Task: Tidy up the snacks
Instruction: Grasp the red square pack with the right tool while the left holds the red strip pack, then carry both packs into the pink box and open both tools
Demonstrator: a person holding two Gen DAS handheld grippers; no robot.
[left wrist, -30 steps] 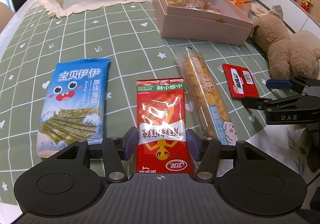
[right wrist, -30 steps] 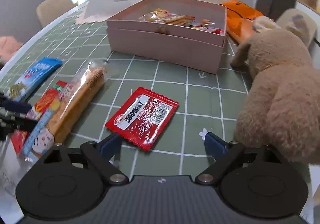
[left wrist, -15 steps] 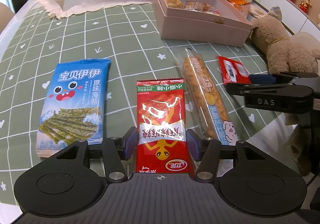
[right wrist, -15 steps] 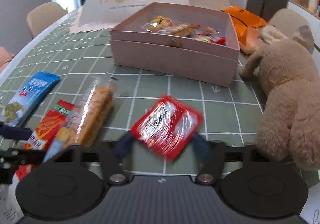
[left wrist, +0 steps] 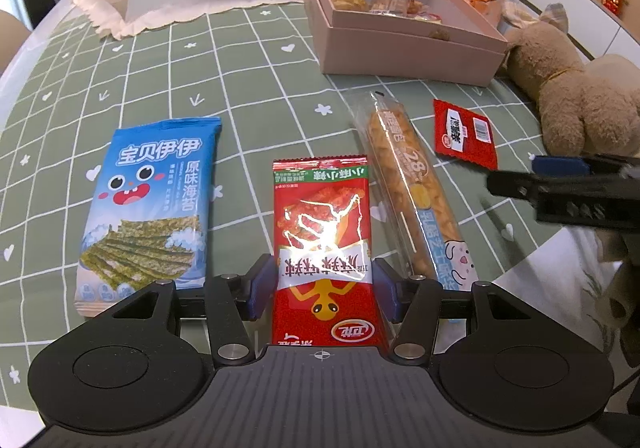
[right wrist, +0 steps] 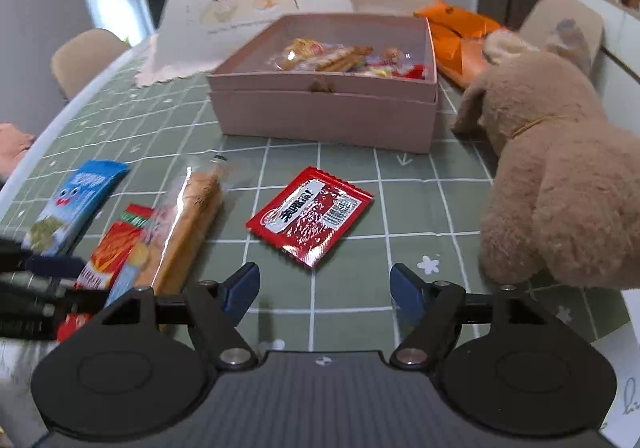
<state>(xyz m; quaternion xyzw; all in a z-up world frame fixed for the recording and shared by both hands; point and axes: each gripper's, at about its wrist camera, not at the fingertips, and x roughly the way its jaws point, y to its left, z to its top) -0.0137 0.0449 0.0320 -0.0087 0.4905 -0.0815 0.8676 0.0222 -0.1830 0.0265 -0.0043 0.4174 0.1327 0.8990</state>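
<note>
Green gridded cloth covers the round counter [left wrist: 248,60], where four loose snacks lie in a row short of a pink box [left wrist: 400,48] already part-filled with sweets at twelve o'clock, a plush dog [right wrist: 560,184] slumped at three o'clock. Nearest the left gripper [left wrist: 322,290], a tall red snack packet [left wrist: 322,244] lies flat with its lower end between the blue pads; whether the jaws press its edges or merely flank them cannot be told. At nine o'clock of it lies a blue seaweed packet [left wrist: 148,204], at three o'clock a long clear-wrapped bread stick [left wrist: 412,184], and beyond that a small red sachet [right wrist: 310,214]. The right gripper [right wrist: 324,290] hovers with jaws opening and nothing between them, the sachet flat on the cloth just ahead. These packs look light, thin and crinkly, their foil likely slick and easily slid along the cloth; the sachet would probably be best pinched across its narrow width near one sealed edge, and the bread stick, soft inside, taken gently at mid-length.
</note>
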